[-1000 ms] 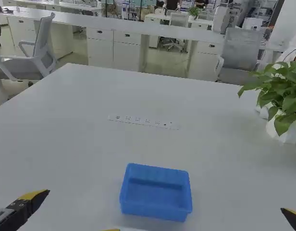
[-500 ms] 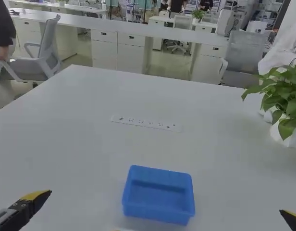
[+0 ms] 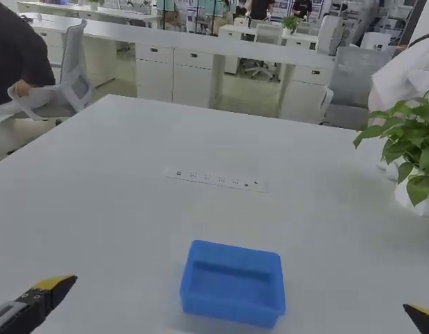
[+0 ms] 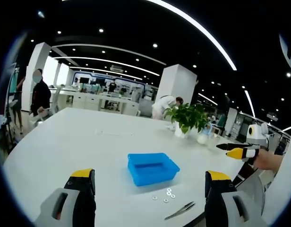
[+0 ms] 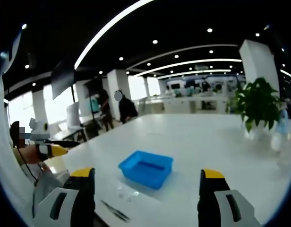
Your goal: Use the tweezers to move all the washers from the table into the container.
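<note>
Over at the far left a person in dark clothes (image 3: 16, 52) stands with a hand on a grey office chair (image 3: 65, 83), well apart from the work. The left gripper (image 4: 149, 174) hangs over the near left edge of the white table (image 3: 117, 209), its yellow-tipped jaws spread wide and gripping nothing. A power strip (image 3: 216, 180) lies flat mid-table, beyond the blue container (image 3: 232, 282). Just in front of the container, toward the near edge, lie the small washers (image 4: 166, 194), with the tweezers (image 4: 180, 210) beside them (both lying loose on the tabletop). A leafy potted plant (image 3: 408, 149) stands at the right. The right gripper (image 5: 146, 172) is likewise agape and empty.
</note>
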Available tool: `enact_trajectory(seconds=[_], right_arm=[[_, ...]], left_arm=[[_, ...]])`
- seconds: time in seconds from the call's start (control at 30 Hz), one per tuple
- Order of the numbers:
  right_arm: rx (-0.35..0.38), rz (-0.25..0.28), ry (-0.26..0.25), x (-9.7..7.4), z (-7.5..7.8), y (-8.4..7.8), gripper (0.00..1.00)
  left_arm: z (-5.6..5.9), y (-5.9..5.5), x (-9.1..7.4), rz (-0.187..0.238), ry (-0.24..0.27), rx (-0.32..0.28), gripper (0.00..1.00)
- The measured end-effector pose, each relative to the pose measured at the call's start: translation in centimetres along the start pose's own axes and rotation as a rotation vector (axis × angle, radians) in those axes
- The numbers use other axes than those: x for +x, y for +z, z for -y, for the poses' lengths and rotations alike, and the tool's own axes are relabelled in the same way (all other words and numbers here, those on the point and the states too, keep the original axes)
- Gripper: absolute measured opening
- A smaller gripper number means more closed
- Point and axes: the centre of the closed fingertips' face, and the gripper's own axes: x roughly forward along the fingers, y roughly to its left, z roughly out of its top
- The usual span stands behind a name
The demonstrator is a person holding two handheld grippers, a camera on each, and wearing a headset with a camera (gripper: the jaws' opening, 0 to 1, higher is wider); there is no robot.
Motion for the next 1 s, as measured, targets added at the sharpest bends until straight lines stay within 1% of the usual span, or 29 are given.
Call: enact_trajectory(seconds=[0.17,0.4,0.47,0.63,0.83,0.87,0.97,1.0], right_arm=[[-0.008,-0.008,-0.011,-0.5,-0.4,-0.1,0.91],[-0.012,-0.034,-0.028,-1.1,-0.2,-0.8,0.87],[-0.016,-0.038,-0.032,-1.1,-0.2,-0.8,0.87],[-0.022,-0.029,-0.03,-0.8,-0.4,-0.6,0.85],[-0.049,-0.053,-0.023,-0.1,-0.4,-1.0,0.83],[-0.054,-0.057,-0.022,0.0,-0.5,-1.0,0.82],[-0.07,-0.067,-0.015,0.4,-0.7,-1.3,0.79],[-0.073,-0.072,-0.01,0.6,-0.8,-1.5,0.78]], left_arm=[[0.1,-0.2,-0.2,-0.003,-0.008,-0.008,0.99],[0.4,-1.0,0.2,-0.031,-0.043,-0.002,0.99],[0.6,-1.1,0.4,-0.038,-0.053,0.001,0.99],[0.9,-1.1,0.8,-0.053,-0.072,0.017,0.99],[1.1,-1.4,1.5,-0.067,-0.091,0.02,0.99],[1.2,-1.6,1.7,-0.073,-0.099,0.019,0.99],[1.8,-2.7,2.2,-0.116,-0.14,0.026,0.99],[2.0,-3.0,2.3,-0.13,-0.155,0.033,0.96]])
